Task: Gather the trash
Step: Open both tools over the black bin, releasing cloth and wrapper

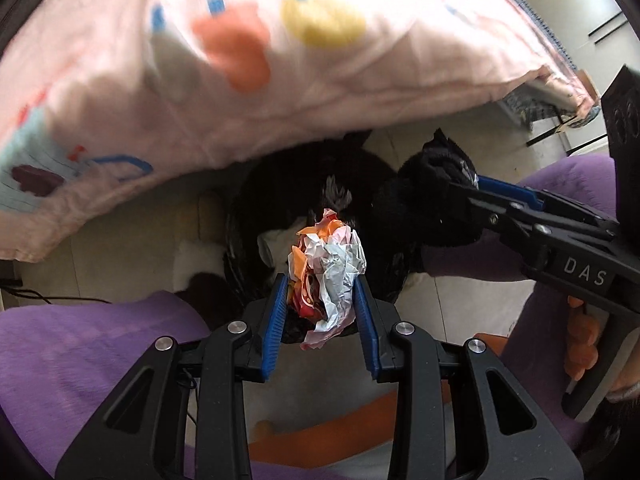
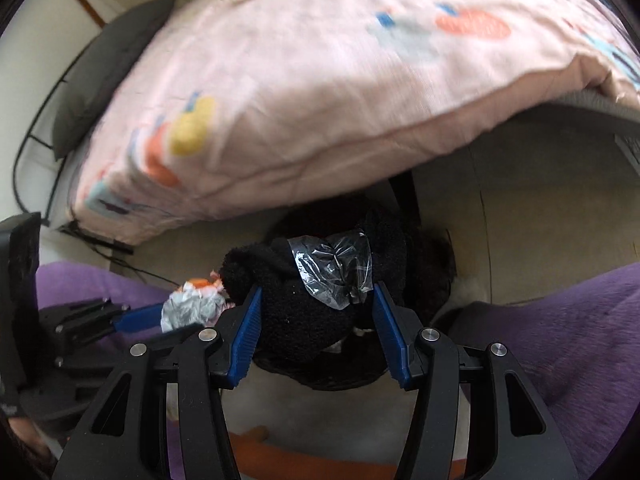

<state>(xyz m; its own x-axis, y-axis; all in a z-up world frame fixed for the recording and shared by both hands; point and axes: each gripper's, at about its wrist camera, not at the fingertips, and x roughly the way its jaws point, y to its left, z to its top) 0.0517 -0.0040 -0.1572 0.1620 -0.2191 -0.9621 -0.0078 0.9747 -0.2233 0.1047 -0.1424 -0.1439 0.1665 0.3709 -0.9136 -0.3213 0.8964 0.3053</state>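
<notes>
Pink bedding [image 1: 280, 80] blurred, its print smeared. Bin [image 1: 256, 200] mostly hidden behind wrappers [image 1: 328, 268] and black cloth [image 2: 312, 304]; contents unreadable.

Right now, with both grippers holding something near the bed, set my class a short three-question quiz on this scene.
1. True or false: the left gripper is empty.
2. What does the right gripper hold? A) fuzzy black fabric with a clear plastic scrap B) a glass bottle C) a spoon
3. Fill in: the crumpled wrappers hang over a black ____.

Key:
1. False; its jaws clamp the crumpled wrappers.
2. A
3. Bin bag, apparently; blur and shadow hide details.
</notes>
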